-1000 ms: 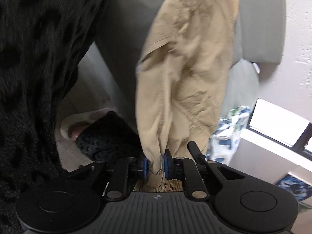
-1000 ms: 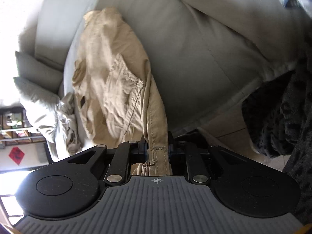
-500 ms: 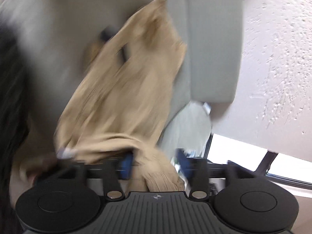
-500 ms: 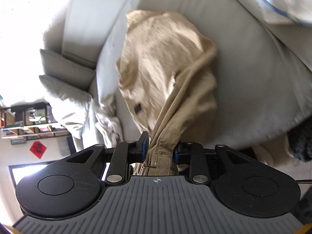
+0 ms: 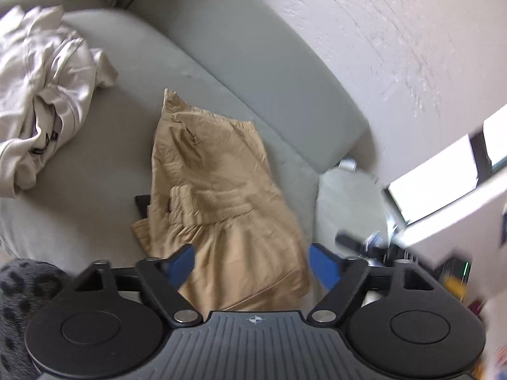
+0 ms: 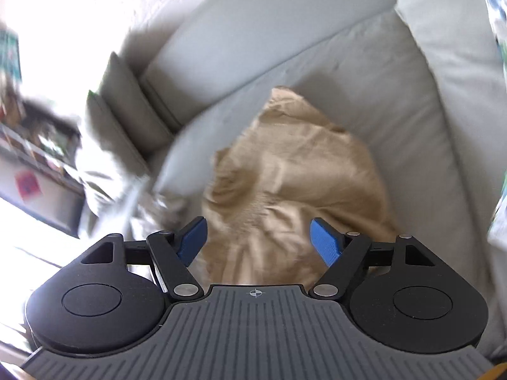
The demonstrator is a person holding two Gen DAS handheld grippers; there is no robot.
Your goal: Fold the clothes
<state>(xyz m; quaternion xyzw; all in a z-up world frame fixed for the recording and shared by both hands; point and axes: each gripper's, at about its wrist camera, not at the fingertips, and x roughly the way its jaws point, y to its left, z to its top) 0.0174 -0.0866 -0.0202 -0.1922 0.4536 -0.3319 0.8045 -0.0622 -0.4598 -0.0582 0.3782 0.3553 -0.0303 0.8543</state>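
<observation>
Left wrist view: tan shorts [image 5: 218, 196] lie crumpled on grey sofa seat [image 5: 95, 190], cream garment [image 5: 41, 95] nearby. Left gripper [image 5: 252, 261] jaws apart, empty. Right gripper [image 6: 258, 240] jaws apart over shorts, blurred.

A big soft grey sofa [image 5: 240, 72] fills most of the view, with a long round back cushion and a wide seat. Behind it stands a bumpy white plaster wall [image 5: 396, 47]. A bright window with a dark frame [image 5: 450, 164] lets in strong daylight at the side. In the right wrist view, two flat grey pillows [image 6: 126, 107] lean at the sofa's end, and a blurry shelf with small things [image 6: 41, 145] sits beyond them.
</observation>
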